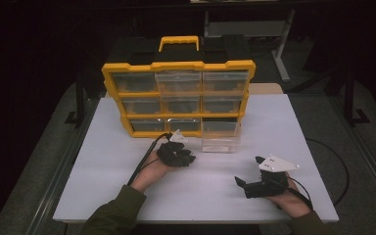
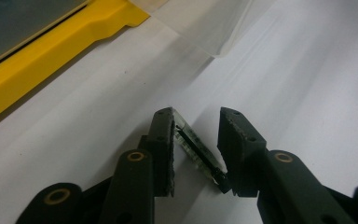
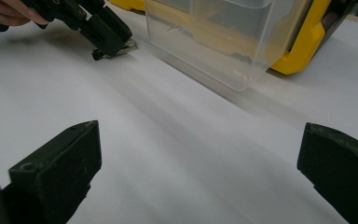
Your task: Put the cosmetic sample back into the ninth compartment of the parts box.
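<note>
A small thin flat strip with a greenish edge lies on the white table, slantwise between the jaws of my left gripper. Its far end rests against the left pad and its near end sits by the root of the right jaw, whose pad face stands off it. In the high view the left gripper is low on the table, just left of a clear drawer. From the right gripper view the strip lies under the left gripper's tips. My right gripper is wide open and holds nothing, near the front right.
A yellow and black organizer with clear drawers and a yellow handle stands at the back of the table. Its bottom right drawer is pulled out onto the table. Cables trail from both grippers. Table edges run close to both forearms.
</note>
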Demonstrator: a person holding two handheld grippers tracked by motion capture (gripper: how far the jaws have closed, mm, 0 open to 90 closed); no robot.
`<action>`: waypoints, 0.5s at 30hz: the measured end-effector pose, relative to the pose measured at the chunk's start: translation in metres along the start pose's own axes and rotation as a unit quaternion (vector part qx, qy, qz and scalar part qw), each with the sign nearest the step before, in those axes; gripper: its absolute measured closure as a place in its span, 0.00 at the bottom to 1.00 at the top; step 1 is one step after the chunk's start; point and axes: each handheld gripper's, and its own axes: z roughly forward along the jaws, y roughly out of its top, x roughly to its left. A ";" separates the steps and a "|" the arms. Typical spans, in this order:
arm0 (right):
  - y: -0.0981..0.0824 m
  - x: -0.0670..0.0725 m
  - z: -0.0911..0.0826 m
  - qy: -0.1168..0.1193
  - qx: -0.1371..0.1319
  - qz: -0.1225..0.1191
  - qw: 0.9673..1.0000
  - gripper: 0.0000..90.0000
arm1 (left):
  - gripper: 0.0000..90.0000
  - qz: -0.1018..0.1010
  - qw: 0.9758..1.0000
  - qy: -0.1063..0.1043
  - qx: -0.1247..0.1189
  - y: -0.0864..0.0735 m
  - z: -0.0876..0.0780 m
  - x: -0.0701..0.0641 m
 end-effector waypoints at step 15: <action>0.000 0.000 0.000 0.001 0.002 0.000 1.000 0.00 | 0.83 0.001 1.000 0.004 0.002 -0.001 0.001 0.002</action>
